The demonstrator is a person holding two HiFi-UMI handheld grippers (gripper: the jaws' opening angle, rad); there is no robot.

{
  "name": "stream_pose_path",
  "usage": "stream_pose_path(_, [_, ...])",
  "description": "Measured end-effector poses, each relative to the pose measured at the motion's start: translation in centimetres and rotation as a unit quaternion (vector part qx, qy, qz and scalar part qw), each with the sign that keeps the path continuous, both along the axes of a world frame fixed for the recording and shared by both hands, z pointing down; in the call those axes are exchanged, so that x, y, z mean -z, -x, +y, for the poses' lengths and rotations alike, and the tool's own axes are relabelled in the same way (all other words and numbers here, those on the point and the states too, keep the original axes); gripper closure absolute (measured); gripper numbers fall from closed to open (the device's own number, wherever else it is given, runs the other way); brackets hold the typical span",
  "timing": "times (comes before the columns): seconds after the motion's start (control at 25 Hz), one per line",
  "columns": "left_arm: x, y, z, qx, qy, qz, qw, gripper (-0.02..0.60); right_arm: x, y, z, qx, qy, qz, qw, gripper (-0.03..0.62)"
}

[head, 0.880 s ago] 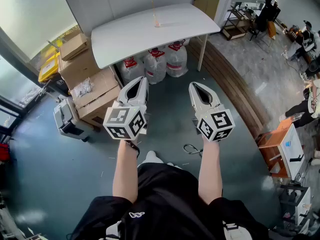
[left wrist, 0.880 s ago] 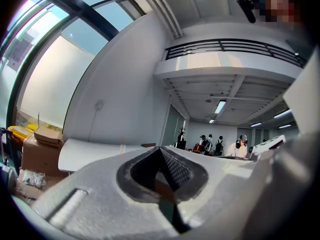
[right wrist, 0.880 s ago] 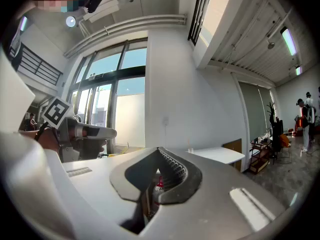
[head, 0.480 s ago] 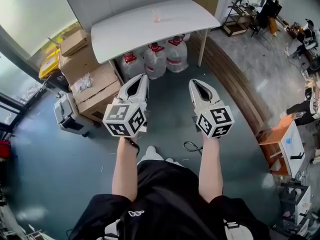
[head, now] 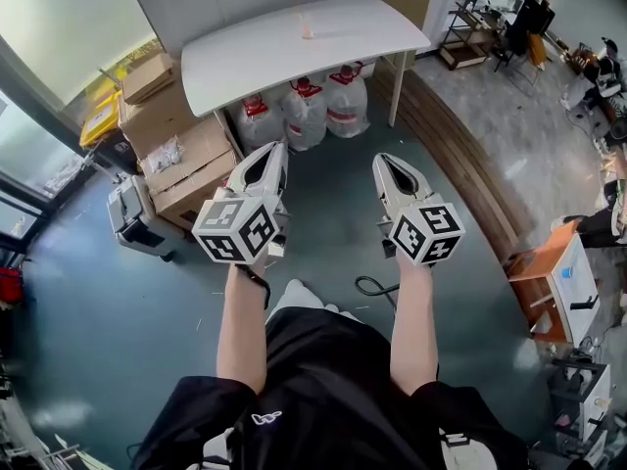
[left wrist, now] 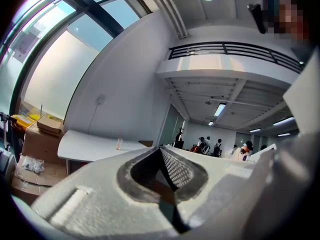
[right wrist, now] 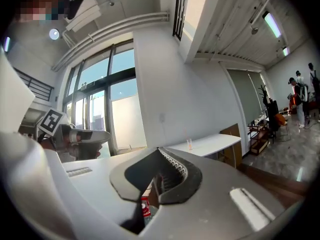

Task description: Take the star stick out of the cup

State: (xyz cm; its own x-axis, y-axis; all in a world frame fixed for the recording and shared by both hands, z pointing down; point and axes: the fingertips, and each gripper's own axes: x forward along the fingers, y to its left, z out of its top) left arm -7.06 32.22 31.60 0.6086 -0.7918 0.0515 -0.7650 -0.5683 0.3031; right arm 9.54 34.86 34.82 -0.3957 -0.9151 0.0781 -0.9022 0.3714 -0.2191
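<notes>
A small clear cup [head: 307, 30] with a thin stick standing in it sits near the far edge of a white curved table [head: 255, 57]. The stick's star is too small to make out. Both grippers hang over the floor, well short of the table. My left gripper [head: 276, 149] is shut and empty, and so is my right gripper [head: 384, 160]. In the left gripper view the cup [left wrist: 119, 143] shows far off on the table [left wrist: 85, 145], beyond the closed left gripper [left wrist: 161, 149]. In the right gripper view the cup [right wrist: 189, 144] stands past the closed right gripper [right wrist: 160, 149].
Cardboard boxes [head: 167, 145] are stacked left of the table. Bagged water jugs [head: 306, 116] stand under it. A grey case [head: 132, 218] sits on the floor at left. A wooden step [head: 460, 174] curves along the right. People stand far off at the right.
Both grippers stay shut and empty. The left one has drifted slightly left and down in the head view, and the table sits a little higher in it.
</notes>
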Motion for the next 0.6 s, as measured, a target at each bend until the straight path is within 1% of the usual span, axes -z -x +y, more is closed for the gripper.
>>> stream_pose_path(0.12, [0.5, -0.8, 0.7, -0.006, -0.009, -0.002, 0.9999, 0.58, 0.2, -0.7, 0.7, -0.002, -0.004, -0.007, 1.0, 0.589])
stream_pose_path(0.36, [0.8, -1.7, 0.9, -0.019, -0.01, 0.006, 0.9997, 0.58, 0.5, -1.2, 1.0, -0.001, -0.008, -0.005, 1.0, 0.588])
stream_pose_path(0.6, [1.6, -2.5, 0.4, -0.032, -0.016, 0.024, 0.9991, 0.58, 0.7, -2.4, 0.7, -0.011, -0.007, 0.0, 1.0, 0.588])
